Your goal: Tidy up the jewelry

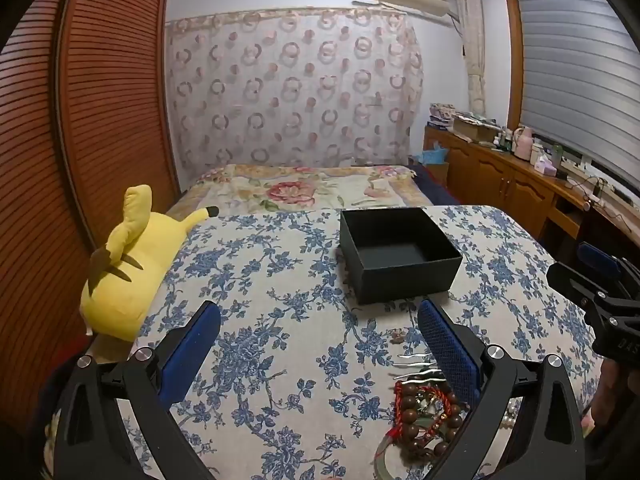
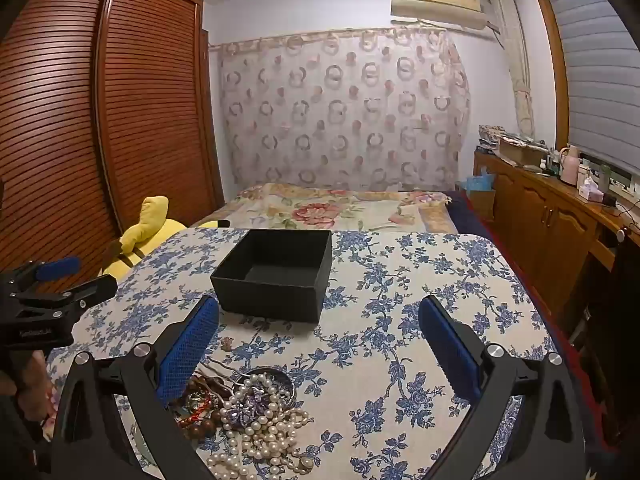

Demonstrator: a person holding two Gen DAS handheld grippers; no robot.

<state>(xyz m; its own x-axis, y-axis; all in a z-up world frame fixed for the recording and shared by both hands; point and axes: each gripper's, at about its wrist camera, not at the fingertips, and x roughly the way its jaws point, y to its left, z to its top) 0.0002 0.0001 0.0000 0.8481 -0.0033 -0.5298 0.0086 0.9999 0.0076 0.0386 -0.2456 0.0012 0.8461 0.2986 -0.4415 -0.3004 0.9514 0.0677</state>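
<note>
An empty black open box (image 1: 400,254) (image 2: 276,272) stands on a table with a blue-flowered cloth (image 1: 280,300) (image 2: 400,300). Near the table's front edge lies a heap of jewelry: brown wooden beads with red cord (image 1: 428,412) (image 2: 200,404), white pearl strands (image 2: 264,424), a small round dish (image 2: 276,376) and silver wavy hair pins (image 1: 416,364). My left gripper (image 1: 320,328) is open and empty, just left of the heap. My right gripper (image 2: 320,320) is open and empty, above and right of the heap.
A yellow plush toy (image 1: 132,264) (image 2: 148,232) lies at the table's left edge, beside a wooden louvred wardrobe (image 1: 80,120). A bed (image 1: 312,190) lies behind the table. A wooden cabinet (image 2: 552,216) with clutter runs along the right wall.
</note>
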